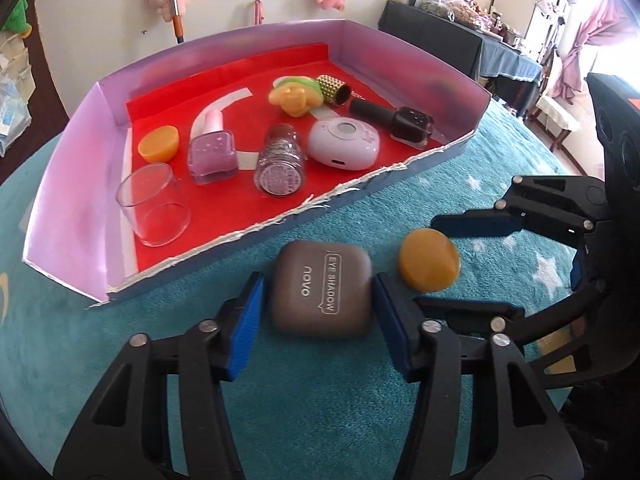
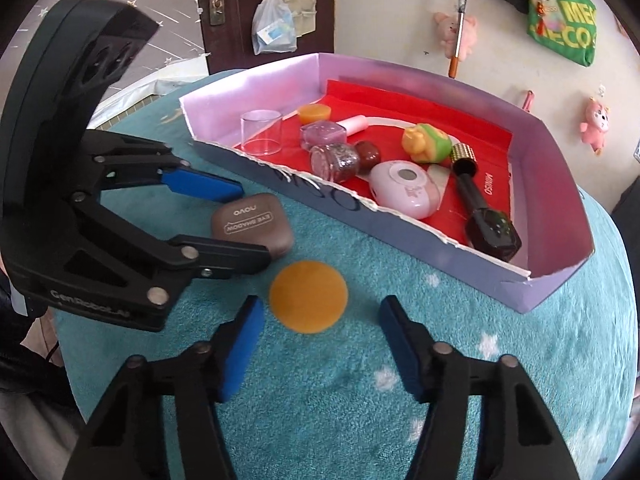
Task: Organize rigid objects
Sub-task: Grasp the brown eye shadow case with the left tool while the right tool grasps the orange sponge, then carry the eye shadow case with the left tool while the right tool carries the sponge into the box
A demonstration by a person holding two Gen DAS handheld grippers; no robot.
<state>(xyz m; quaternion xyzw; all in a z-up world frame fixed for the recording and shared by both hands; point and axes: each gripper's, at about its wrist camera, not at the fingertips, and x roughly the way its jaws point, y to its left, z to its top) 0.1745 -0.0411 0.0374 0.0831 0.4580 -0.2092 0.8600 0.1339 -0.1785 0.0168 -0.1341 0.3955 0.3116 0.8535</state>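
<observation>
A brown eye-shadow case (image 1: pixel 322 288) lies on the teal cloth between the open blue pads of my left gripper (image 1: pixel 318 312); small gaps show on both sides. It also shows in the right wrist view (image 2: pixel 252 222) with the left gripper (image 2: pixel 236 224) around it. An orange half-sphere (image 1: pixel 428 259) lies just right of the case. My right gripper (image 2: pixel 320 344) is open, and the orange half-sphere (image 2: pixel 308 297) sits just ahead of its fingertips. In the left wrist view the right gripper (image 1: pixel 452 260) straddles the half-sphere.
A purple box (image 1: pixel 68 184) with a red floor holds a clear cup (image 1: pixel 154 204), pink polish bottle (image 1: pixel 212 148), glitter jar (image 1: pixel 280 160), white oval device (image 1: pixel 344 142), black polish bottle (image 1: pixel 394 118), yellow-green toy (image 1: pixel 294 94) and another orange half-sphere (image 1: pixel 159 143). The teal cloth (image 1: pixel 320 420) covers the table.
</observation>
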